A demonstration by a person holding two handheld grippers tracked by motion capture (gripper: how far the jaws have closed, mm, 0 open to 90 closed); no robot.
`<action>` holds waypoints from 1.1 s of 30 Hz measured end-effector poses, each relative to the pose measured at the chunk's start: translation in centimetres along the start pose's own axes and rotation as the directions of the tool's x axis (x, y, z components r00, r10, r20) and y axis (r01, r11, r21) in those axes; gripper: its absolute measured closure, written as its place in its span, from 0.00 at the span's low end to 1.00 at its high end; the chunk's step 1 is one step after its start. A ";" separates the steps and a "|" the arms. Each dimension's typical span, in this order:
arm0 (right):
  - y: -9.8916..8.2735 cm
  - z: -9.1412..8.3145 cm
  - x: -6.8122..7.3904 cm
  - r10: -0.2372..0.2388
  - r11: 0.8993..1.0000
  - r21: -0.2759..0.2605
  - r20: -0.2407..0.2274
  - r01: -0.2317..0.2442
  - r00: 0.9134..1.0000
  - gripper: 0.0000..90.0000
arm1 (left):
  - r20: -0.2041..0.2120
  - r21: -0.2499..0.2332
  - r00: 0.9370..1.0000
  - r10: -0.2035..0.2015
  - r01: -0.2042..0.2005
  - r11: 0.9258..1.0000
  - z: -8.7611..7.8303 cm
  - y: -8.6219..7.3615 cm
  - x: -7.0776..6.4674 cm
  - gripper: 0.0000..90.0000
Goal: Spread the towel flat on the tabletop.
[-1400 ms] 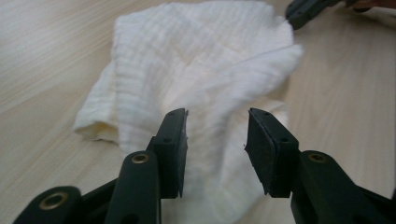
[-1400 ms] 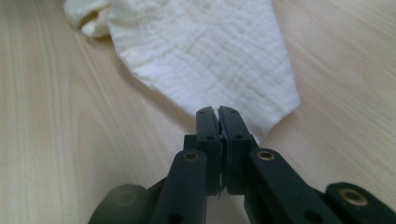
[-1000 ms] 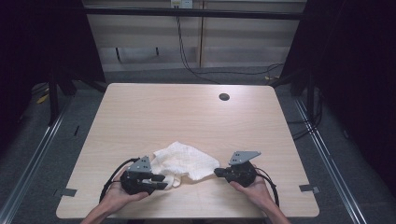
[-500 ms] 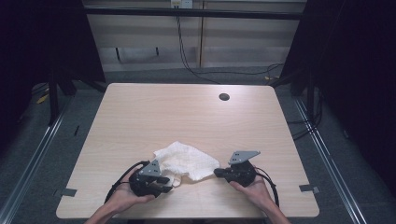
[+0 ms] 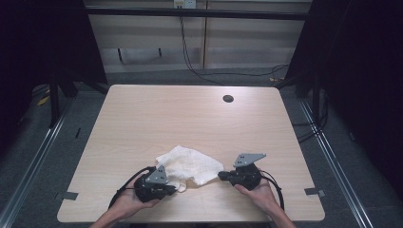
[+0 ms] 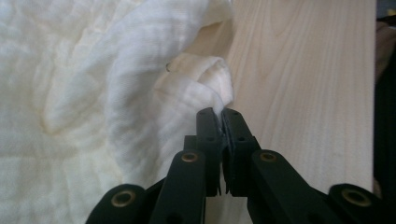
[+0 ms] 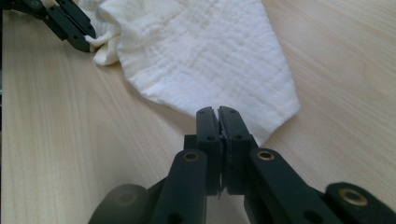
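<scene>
Big light-wood table w/ rounded corners (image 5: 142, 118) came first: bare apart from the cloth, w/ a small dark round hole (image 5: 228, 99) well beyond the cloth toward the far edge. Lots of open tabletop past the cloth and to both sides of it; the near table edge ran close behind both hands, so little room to pull back that way.

Cream-white crumpled muslin cloth (image 5: 190, 164) lay bunched near the table's near edge, between the two hands. Judged v. light, soft, floppy – no stiffness, would sag and drape when lifted, not fragile, not slippery. Best taken at corners/hems, one per side, so it spreads instead of balling up.

Left gripper (image 5: 175, 186) sat at the cloth's near-left corner. Its jaws had just been closing and were clamped on a rolled fold of that corner (image 6: 212, 79); fabric seen pinched between the tips in the left gripper view.

Right gripper (image 5: 222, 175) touched the cloth's right corner. Jaws pressed together at the hem there (image 7: 261, 128); whether any thread was caught btwn them couldn't be told.
</scene>
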State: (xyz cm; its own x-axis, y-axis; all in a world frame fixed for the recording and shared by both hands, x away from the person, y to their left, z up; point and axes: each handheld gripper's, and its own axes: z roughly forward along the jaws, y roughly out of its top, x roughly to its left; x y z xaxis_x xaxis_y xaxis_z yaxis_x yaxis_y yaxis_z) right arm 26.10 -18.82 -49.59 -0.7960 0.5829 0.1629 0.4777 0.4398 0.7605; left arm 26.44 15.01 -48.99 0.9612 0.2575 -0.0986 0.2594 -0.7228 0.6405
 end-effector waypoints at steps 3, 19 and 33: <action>0.1 -0.6 -0.2 0.001 1.000 -0.030 -0.012 -0.001 1.000 0.98 | 0.029 -0.043 0.999 -0.041 0.042 0.998 -0.5 -0.3 0.5 0.97; 1.6 -3.3 -1.2 0.055 0.989 -0.134 -0.022 -0.057 0.998 0.99 | 0.038 -0.287 0.983 -0.179 0.182 0.941 -6.1 -0.8 3.3 0.97; 4.9 -5.8 -1.7 0.046 0.975 -0.215 -0.041 -0.054 0.998 0.99 | -0.005 -0.384 0.980 -0.198 0.181 0.905 -8.9 0.9 4.2 0.97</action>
State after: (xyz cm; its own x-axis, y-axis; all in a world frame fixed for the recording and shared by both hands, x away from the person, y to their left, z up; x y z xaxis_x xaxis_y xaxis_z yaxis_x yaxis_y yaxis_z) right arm 27.64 -21.63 -42.45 -0.7877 0.5742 0.2234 0.4290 0.2509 0.8678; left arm 29.86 21.14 -42.11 0.8903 0.3989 -0.2197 0.3729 -0.3615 0.8546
